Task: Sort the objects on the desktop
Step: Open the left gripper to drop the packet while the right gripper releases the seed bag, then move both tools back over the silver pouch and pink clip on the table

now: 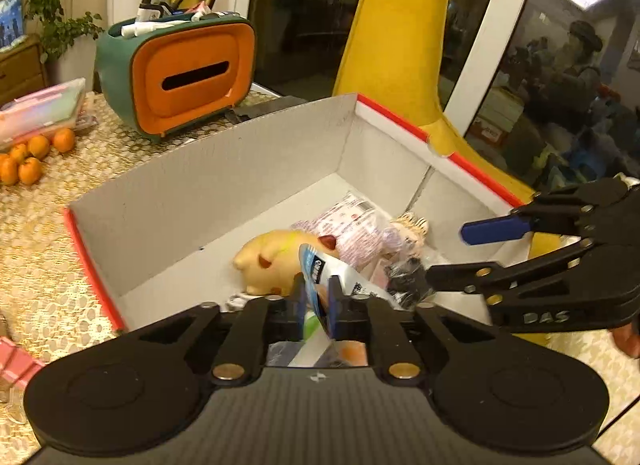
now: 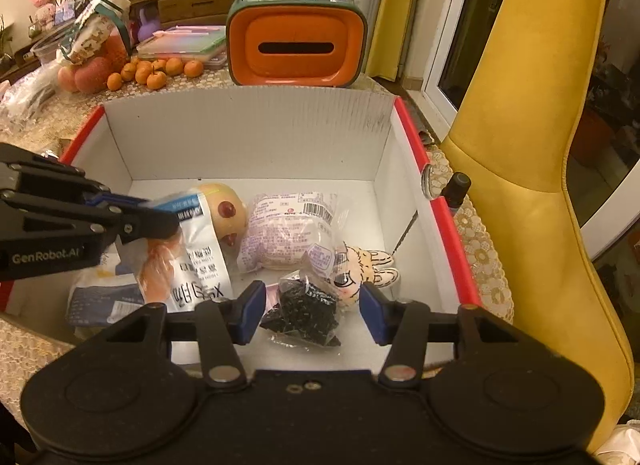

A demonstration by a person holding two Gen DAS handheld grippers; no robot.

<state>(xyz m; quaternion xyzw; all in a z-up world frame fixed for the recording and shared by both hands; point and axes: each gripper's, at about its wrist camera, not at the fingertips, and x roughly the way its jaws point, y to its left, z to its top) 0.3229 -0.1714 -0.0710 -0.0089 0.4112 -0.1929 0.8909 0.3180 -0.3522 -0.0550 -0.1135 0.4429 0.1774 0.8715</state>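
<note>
Left hand-held gripper point(image 1: 318, 299): clamped on the top edge of a snack packet point(image 2: 198, 249), which is held over the near left part of the box point(image 2: 248, 129).
Right hand-held gripper point(image 2: 312, 315): fingers apart, nothing held, poised over the near middle of the box just above a dark packet point(image 2: 304, 313).
Snack packet: a flat foil pouch in white, blue and orange; its long axis is seen running from the clamped far end down toward the near left, the print upside down in the right wrist view.
Handling: judged light, limp and slippery; a pinch on the sealed edge is thought safest, since the filled middle would crumple.
Box contents: a yellow pig toy point(image 2: 224, 213) at the far left, a pink wrapped bun point(image 2: 288, 229) in the middle, a small doll point(image 2: 360, 269) to the right, another flat packet point(image 2: 108, 297) at the near left.
Bench point(image 1: 48, 225): covered by a gold lace cloth; an orange tissue holder point(image 2: 296, 45) is seen beyond the box, and oranges point(image 2: 160, 71) to the far left.
</note>
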